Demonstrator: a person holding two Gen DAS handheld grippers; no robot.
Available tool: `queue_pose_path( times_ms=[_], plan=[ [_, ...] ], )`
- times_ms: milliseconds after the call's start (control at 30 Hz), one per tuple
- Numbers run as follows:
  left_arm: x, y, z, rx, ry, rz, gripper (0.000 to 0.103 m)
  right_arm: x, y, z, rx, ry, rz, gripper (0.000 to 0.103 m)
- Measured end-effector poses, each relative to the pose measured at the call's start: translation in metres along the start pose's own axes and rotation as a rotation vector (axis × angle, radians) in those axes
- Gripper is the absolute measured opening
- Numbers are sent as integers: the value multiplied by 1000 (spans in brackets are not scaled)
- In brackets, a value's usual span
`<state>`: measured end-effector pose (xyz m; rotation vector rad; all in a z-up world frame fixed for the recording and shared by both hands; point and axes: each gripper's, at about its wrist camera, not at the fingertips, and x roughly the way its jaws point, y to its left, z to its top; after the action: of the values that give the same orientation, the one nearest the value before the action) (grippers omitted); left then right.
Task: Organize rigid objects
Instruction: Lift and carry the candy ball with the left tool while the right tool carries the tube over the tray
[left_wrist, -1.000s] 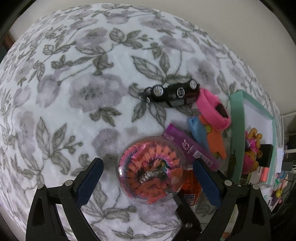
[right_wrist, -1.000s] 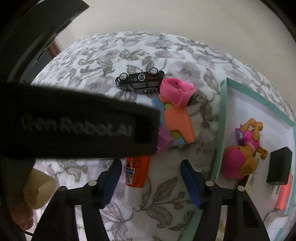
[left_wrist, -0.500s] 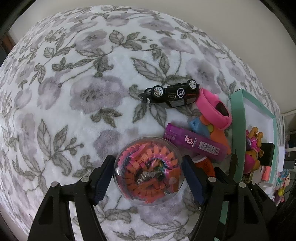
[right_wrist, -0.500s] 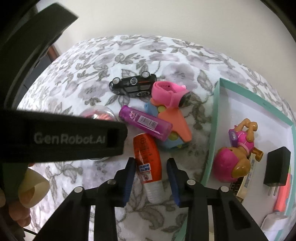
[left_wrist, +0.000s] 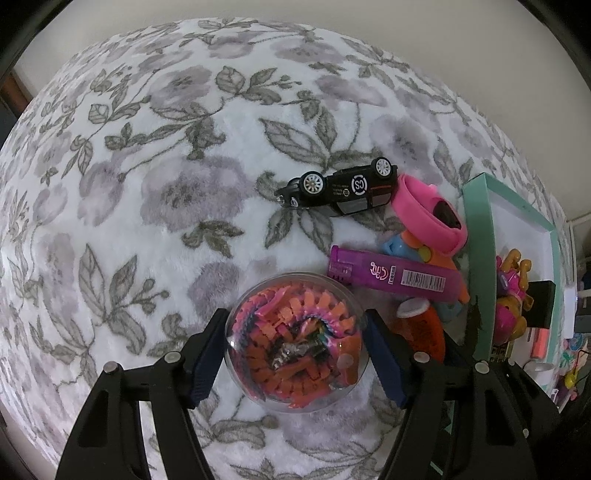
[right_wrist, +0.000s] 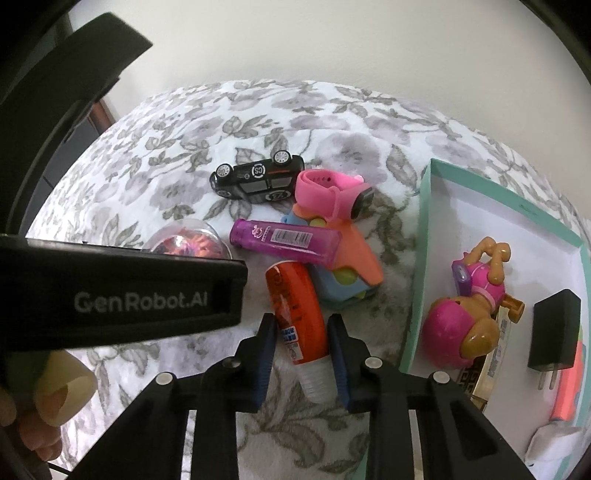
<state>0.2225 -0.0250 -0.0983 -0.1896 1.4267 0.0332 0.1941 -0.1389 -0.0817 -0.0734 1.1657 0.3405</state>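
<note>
My left gripper (left_wrist: 295, 350) is shut on a clear ball (left_wrist: 296, 341) filled with an orange and pink toy, low over the floral cloth. My right gripper (right_wrist: 301, 350) is shut on an orange glue bottle (right_wrist: 297, 306) with a clear cap. Beyond lie a purple lighter (right_wrist: 284, 242), a black toy car (right_wrist: 258, 179) on its side, a pink watch (right_wrist: 332, 194) and an orange and blue toy (right_wrist: 347, 273). The ball also shows in the right wrist view (right_wrist: 188, 240), partly hidden by the left gripper's body.
A teal-rimmed white tray (right_wrist: 417, 266) stands at the right. It holds a pink dog figure (right_wrist: 465, 325), a black charger (right_wrist: 554, 332) and other small items. The floral cloth (left_wrist: 147, 184) stretches to the left and back, up to a pale wall.
Both grippers have closed: the left on the clear ball, the right on the orange glue bottle. The right gripper moved in over the bottle and the left gripper's body dropped lower in its view.
</note>
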Motion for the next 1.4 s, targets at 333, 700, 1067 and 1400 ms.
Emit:
queue_pose_path(
  times_ms=[333, 700, 1067, 1400],
  plan=[
    [-26, 13, 3, -26, -50, -19, 73, -15, -6, 9, 37, -14, 35, 27],
    [-111, 5, 0, 1, -249, -103, 73, -83, -33, 28, 94, -161, 27, 26],
    [-159, -55, -4, 102, -398, -186, 73, -155, -90, 28, 203, -288, -58, 26],
    [-140, -132, -24, 261, -353, -212, 73, -188, -156, 7, 365, -312, -168, 26]
  ],
)
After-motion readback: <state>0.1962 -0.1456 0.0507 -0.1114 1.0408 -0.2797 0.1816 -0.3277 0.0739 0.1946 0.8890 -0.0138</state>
